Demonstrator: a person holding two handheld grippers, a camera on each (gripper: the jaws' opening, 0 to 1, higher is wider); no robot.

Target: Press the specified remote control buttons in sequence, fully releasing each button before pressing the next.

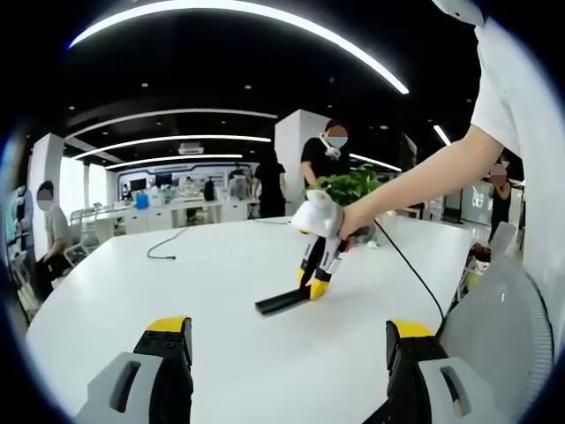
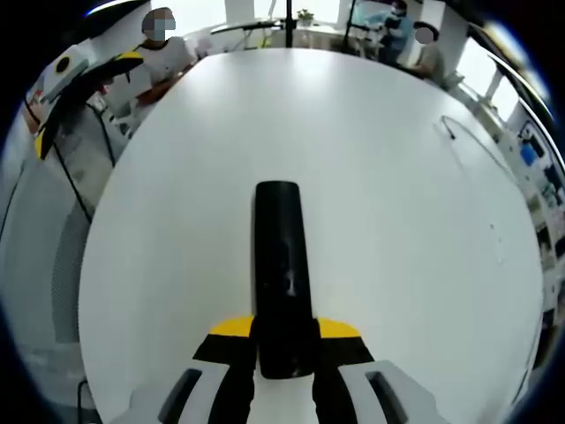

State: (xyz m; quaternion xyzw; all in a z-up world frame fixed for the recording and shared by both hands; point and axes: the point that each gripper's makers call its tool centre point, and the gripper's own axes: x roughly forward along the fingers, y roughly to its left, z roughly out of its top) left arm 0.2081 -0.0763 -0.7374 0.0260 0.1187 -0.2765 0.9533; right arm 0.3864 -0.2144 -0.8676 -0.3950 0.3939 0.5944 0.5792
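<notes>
A black remote control [image 2: 282,265] lies on the white table [image 2: 397,230], pointing away from me in the right gripper view. My right gripper [image 2: 285,329] is shut on its near end, one yellow-tipped jaw against each side. The left gripper view shows that right gripper [image 1: 316,284] from across the table, held by a hand and tilted down onto the end of the remote [image 1: 282,300]. My left gripper [image 1: 289,340] hangs open above the near part of the table [image 1: 221,274], its jaws wide apart with nothing between them, well short of the remote.
A thin black cable [image 1: 163,252] lies on the far left of the table, and another cable [image 1: 410,265] trails from the right gripper. A potted plant [image 1: 349,185] stands at the far edge. A grey chair [image 1: 503,309] is at the right. Several people stand or sit around.
</notes>
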